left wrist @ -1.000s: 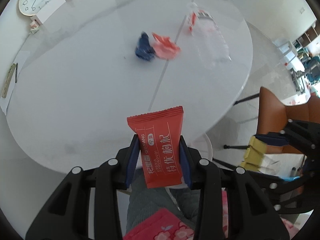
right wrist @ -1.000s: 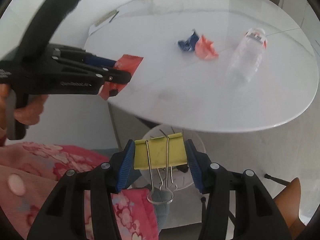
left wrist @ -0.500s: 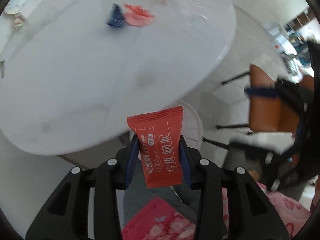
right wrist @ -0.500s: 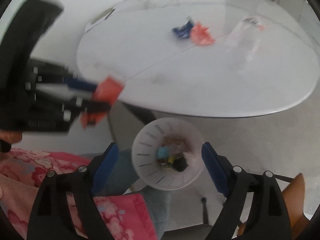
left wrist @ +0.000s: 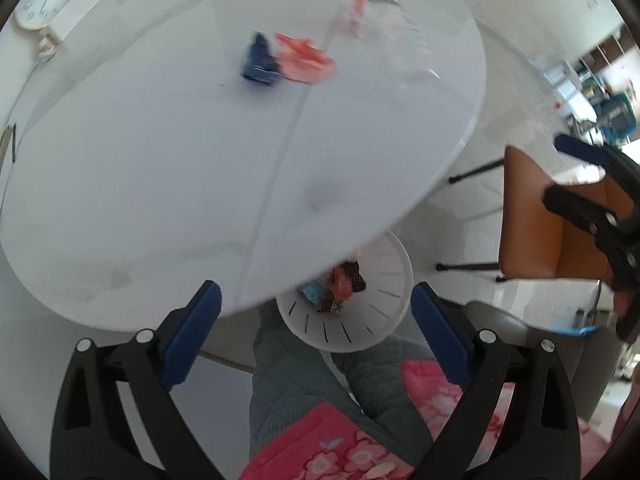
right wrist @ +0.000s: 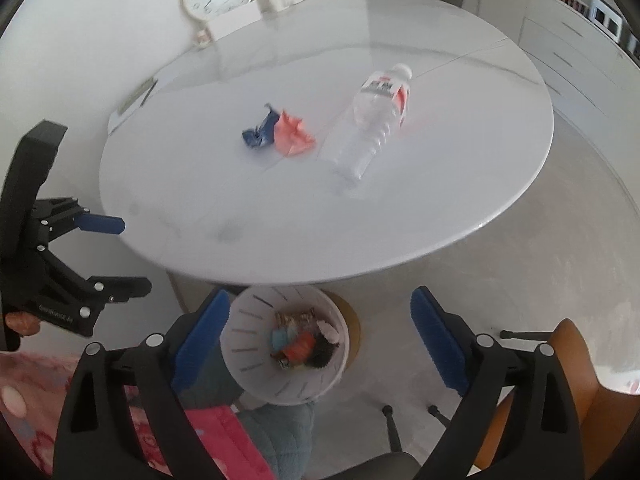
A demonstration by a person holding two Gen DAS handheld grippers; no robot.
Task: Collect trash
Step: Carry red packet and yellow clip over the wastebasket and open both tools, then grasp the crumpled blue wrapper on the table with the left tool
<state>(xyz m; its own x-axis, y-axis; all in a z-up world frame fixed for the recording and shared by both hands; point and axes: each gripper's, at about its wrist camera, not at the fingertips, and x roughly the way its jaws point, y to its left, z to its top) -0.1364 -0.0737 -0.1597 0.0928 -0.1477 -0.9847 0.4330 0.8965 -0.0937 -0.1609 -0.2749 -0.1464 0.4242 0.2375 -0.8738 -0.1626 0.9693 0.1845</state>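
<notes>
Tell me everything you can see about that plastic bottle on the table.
The plastic bottle is clear and looks empty, with a white cap, ribbed sides and a white, red and dark label near its neck. It lies on its side on the round white table, cap pointing away from the camera, right of the crumpled wrappers. Nothing but the table touches it.

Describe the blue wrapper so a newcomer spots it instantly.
Start at the round white table. Near its middle two crumpled wrappers touch, left of the lying clear bottle. The blue wrapper is the dark left one; its neighbour, the pink wrapper, is salmon.
</notes>
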